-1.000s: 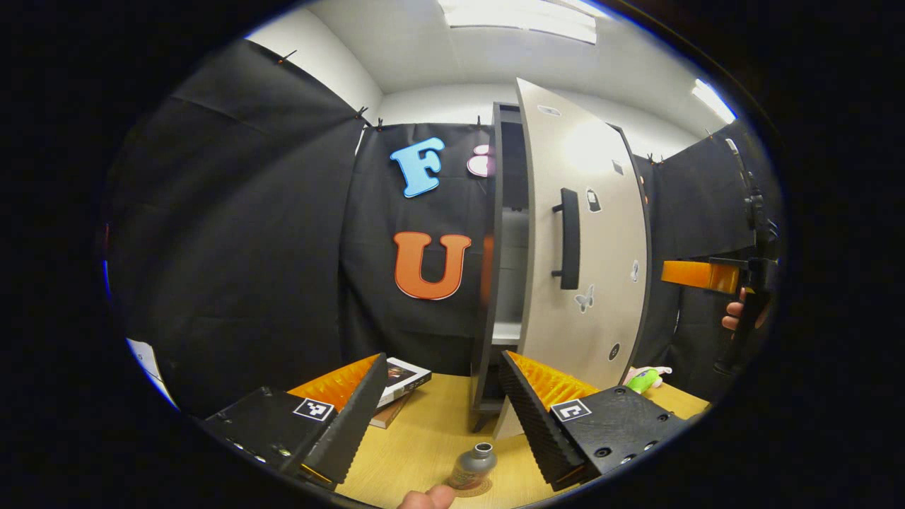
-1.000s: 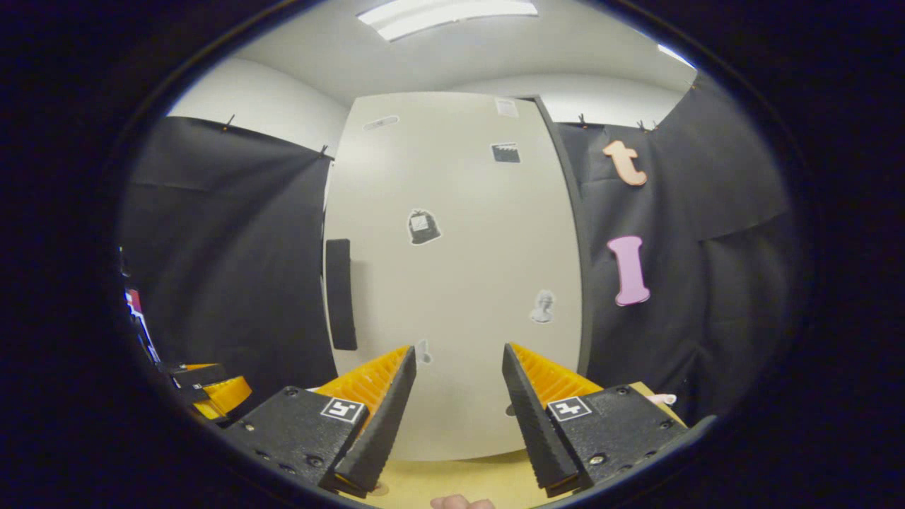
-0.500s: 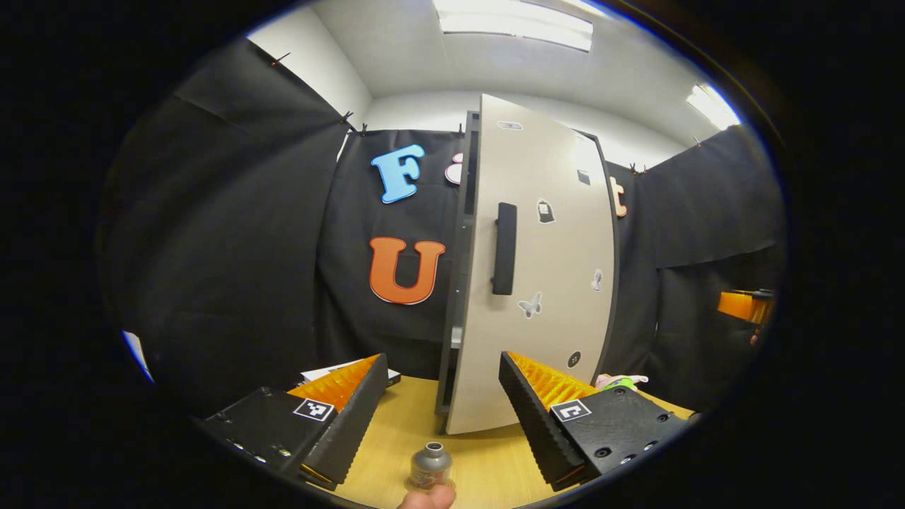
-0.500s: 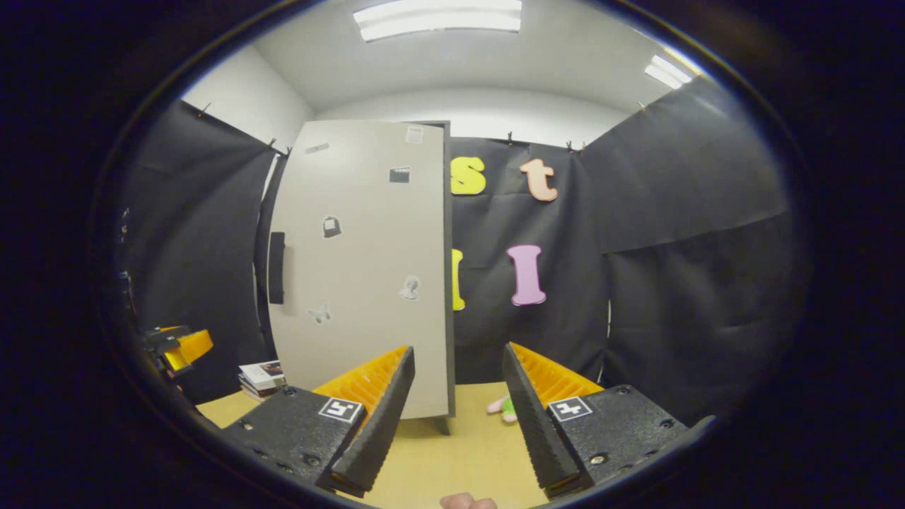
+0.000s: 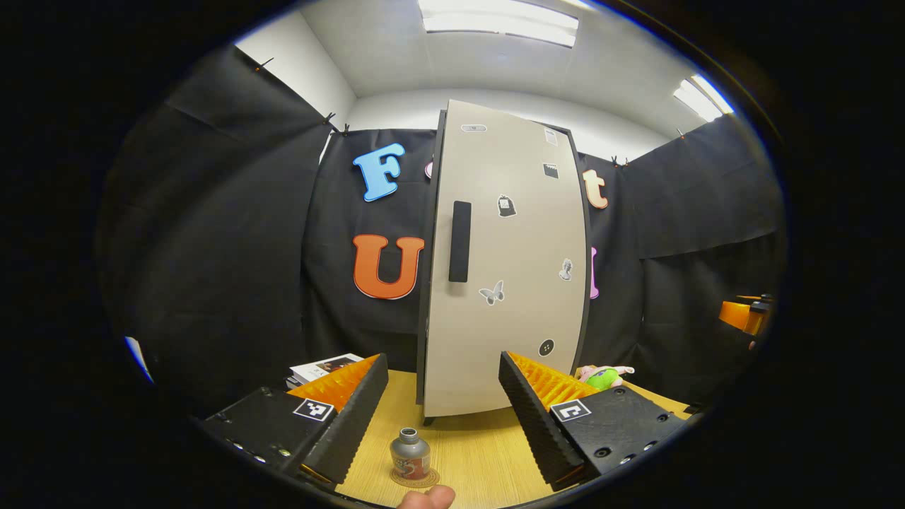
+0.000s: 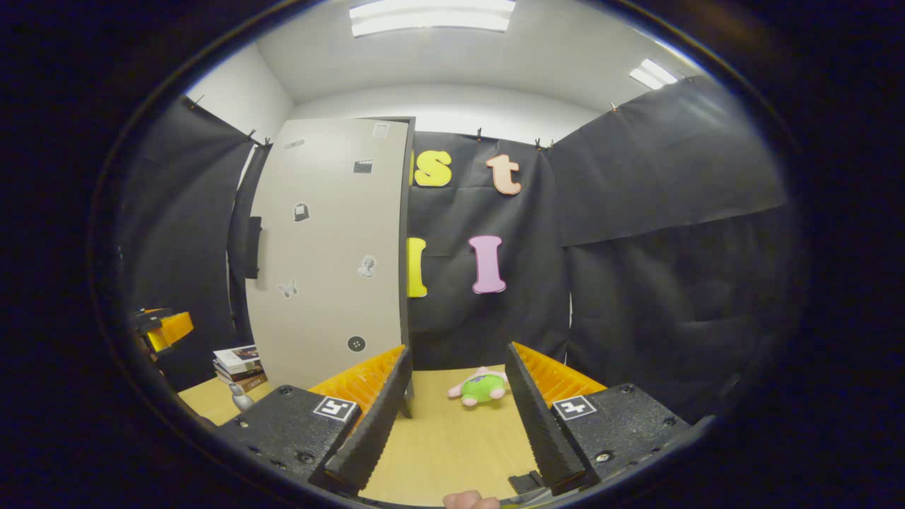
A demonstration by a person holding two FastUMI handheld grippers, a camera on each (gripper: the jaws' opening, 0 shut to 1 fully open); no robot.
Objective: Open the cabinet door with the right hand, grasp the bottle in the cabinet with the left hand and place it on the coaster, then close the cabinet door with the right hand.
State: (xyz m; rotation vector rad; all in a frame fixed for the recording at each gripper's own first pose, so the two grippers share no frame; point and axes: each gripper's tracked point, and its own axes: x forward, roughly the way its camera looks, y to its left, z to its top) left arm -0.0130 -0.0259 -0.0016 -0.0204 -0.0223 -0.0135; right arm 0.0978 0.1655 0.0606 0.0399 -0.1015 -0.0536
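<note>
In the left gripper view the left gripper (image 5: 443, 403) has its jaws spread wide with nothing between them. Just ahead of them, at about 6 o'clock in that view, the bottle (image 5: 410, 456) stands upright on the coaster (image 5: 414, 478), clear of both fingers. It is a small, squat bottle with a grey, metallic-looking body, a narrow neck and a coloured label band. I judge it light and rigid, with a smooth wall that could slip under a loose grip. The sound place to hold it would be across the widest part of the body, below the neck, with the ribbed fingers square to it. The neck is too thin to steady it, and the squat shape looks hard to tip. The coaster is a thin round disc lying flat on the wooden bench (image 5: 481, 452).

In the right gripper view the right gripper (image 6: 456, 417) also has its jaws wide apart and empty, pointing over bare bench toward a green and pink soft toy (image 6: 481, 387) at 12 o'clock.

Farther out, the cabinet door (image 5: 505, 261) looks shut flush against the cabinet, its dark upright handle (image 5: 459, 242) on the left edge. That handle is stiff and bar-shaped. Books (image 6: 237, 364) are stacked at 9 o'clock in the right gripper view. By my reading, the task appears finished.
</note>
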